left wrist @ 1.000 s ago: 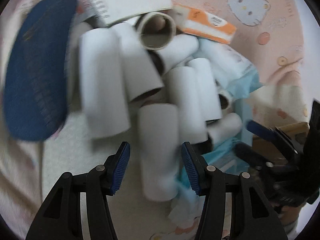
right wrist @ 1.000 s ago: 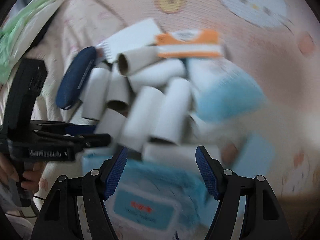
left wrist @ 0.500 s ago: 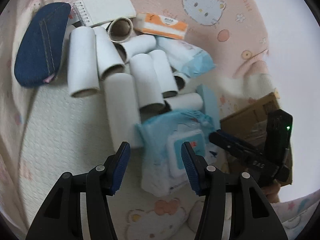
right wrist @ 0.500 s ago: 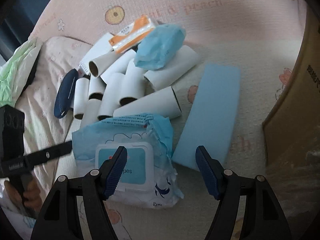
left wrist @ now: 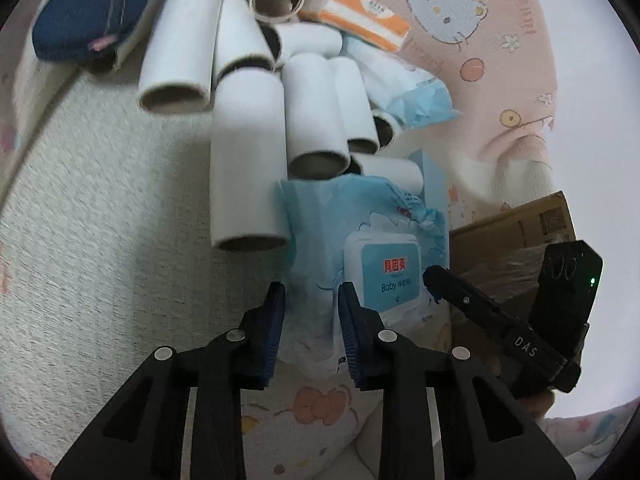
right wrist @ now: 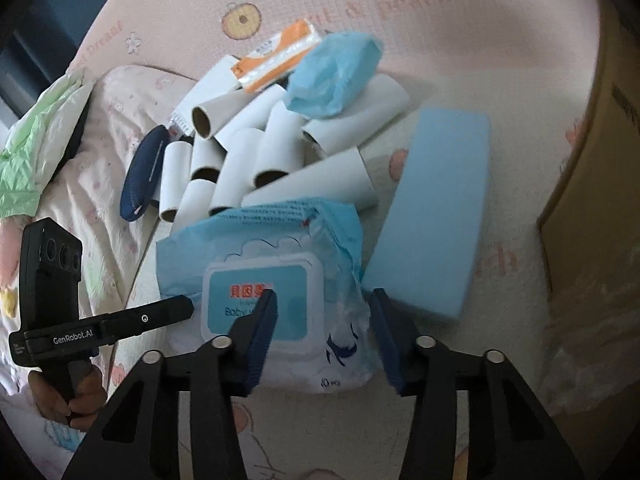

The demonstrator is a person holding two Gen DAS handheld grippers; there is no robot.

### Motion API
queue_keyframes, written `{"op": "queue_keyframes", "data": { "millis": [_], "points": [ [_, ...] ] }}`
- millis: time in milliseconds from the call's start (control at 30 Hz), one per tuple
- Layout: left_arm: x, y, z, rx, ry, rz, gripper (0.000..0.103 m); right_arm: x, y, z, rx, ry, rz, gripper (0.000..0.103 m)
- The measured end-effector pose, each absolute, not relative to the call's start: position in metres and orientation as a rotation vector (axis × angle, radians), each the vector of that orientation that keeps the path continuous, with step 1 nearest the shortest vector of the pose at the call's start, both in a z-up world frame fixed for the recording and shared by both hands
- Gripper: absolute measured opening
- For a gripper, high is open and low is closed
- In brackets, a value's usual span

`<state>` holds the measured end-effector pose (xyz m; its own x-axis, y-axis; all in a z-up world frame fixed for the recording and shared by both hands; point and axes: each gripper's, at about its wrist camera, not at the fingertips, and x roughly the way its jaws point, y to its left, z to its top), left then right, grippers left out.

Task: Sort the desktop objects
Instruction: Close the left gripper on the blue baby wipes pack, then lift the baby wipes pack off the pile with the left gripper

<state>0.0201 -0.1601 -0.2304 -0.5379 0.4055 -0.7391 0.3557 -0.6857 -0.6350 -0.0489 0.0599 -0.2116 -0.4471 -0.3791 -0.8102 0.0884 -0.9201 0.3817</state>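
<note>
A blue-and-white baby wipes pack point(left wrist: 384, 276) point(right wrist: 256, 292) lies on the pink mat in front of a pile of several white cardboard tubes point(left wrist: 248, 160) point(right wrist: 256, 152). My left gripper point(left wrist: 311, 296) is closing on the pack's left edge, and the wrapper fills the gap between its pads. My right gripper point(right wrist: 324, 300) is closing on the pack's right part, one finger over the lid and the other at the pack's right side. Each gripper shows in the other's view: the right gripper point(left wrist: 440, 276) and the left gripper point(right wrist: 184, 306).
A light blue box point(right wrist: 436, 208) lies right of the pack. Behind the tubes are an orange tissue pack point(left wrist: 364, 14), a blue tissue pack point(right wrist: 332, 72), a denim pouch point(left wrist: 92, 4) and a notepad point(right wrist: 208, 88). A cardboard box point(right wrist: 592, 160) stands at the right.
Both grippers have come in closer to the wipes pack, and both pairs of jaws have narrowed onto it. The pack now lies between the fingers of each.
</note>
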Motion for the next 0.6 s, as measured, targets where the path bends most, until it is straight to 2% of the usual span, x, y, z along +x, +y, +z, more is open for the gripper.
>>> {"op": "queue_keyframes", "data": {
  "millis": [200,367,500,600],
  "points": [
    [0.012,-0.165,-0.235,-1.470,-1.299,2.422,0.030,-0.053,0.068,-0.226,1.524,-0.570,-2.341,0.042],
    [0.002,-0.166,-0.232,-1.466,-1.257,2.444,0.031,-0.064,0.066,-0.228,1.559,-0.539,-2.294,0.043],
    [-0.003,-0.164,-0.231,-1.476,-1.221,2.425,0.040,-0.070,0.067,-0.229,1.574,-0.560,-2.282,0.044],
    [-0.004,-0.161,-0.228,-1.490,-1.199,2.436,0.040,-0.072,0.067,-0.230,1.575,-0.571,-2.279,0.044]
  ]
}}
